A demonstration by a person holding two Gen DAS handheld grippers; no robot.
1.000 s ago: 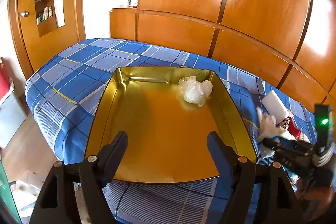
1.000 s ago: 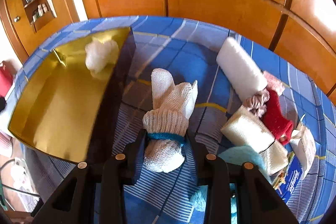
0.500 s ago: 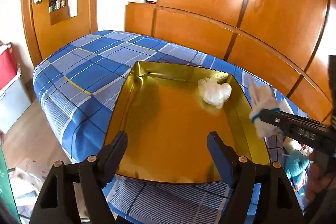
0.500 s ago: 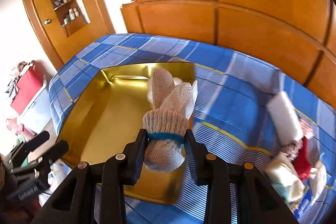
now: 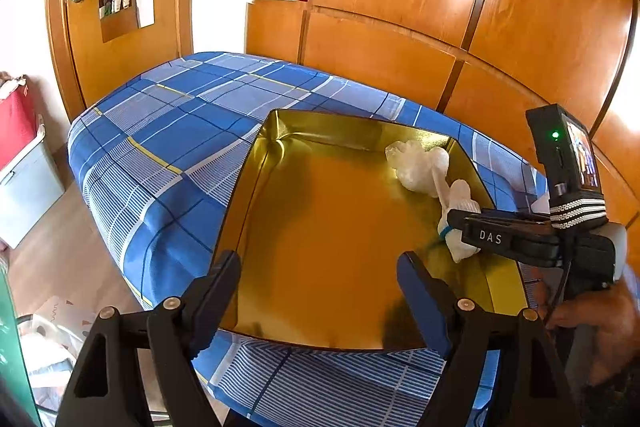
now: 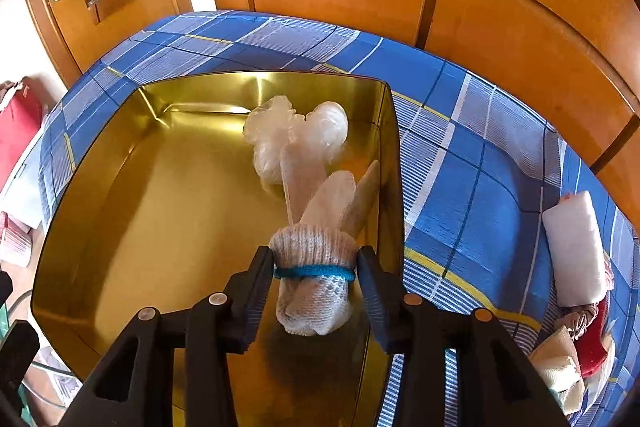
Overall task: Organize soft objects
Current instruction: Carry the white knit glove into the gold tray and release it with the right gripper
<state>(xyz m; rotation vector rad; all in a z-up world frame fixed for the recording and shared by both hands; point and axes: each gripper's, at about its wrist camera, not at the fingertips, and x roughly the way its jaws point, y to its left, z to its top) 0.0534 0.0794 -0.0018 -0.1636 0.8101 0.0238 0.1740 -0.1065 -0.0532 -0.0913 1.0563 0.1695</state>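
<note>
A gold metal tray point(image 5: 256, 195) point(image 6: 120, 187) lies on the blue plaid bed. A crumpled clear plastic bag point(image 5: 416, 163) point(image 6: 288, 135) sits in its far right corner. My right gripper point(image 6: 314, 267) is shut on a white knit glove point(image 6: 316, 239) with a blue cuff band and holds it over the tray's right side, near the bag. The glove point(image 5: 456, 219) and the right gripper point(image 5: 460, 231) also show in the left wrist view. My left gripper point(image 5: 320, 275) is open and empty above the tray's near edge.
More soft things lie on the bed to the right: a white foam block point(image 6: 576, 251), a red item point(image 6: 596, 343) and beige cloth point(image 6: 556, 363). Wooden wardrobe panels point(image 5: 400, 7) stand behind the bed. A red box point(image 5: 16, 123) stands on the floor at left.
My right gripper lifted the glove off the bed and carried it left, over the tray's right side. My left gripper stayed open near the tray's near edge.
</note>
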